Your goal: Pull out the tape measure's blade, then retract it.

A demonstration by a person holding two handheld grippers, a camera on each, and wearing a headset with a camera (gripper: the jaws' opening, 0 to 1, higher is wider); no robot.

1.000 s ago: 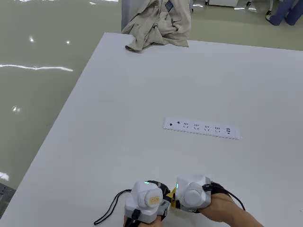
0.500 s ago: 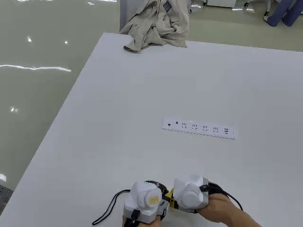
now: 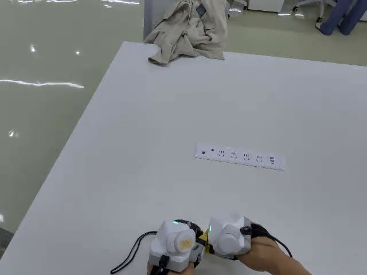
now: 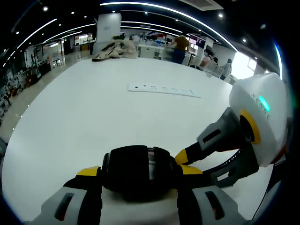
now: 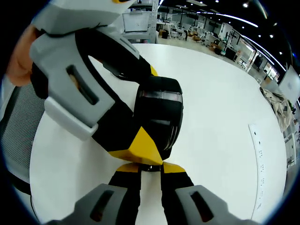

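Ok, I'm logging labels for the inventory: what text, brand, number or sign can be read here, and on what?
No text here is readable.
Yellow round sticker on the left gripper: marks blurred.
Grey marking on the right gripper, on its white housing: too faint to read.
Power strip: markings by the sockets too small.
Tape measure: no lettering shows on its black case.
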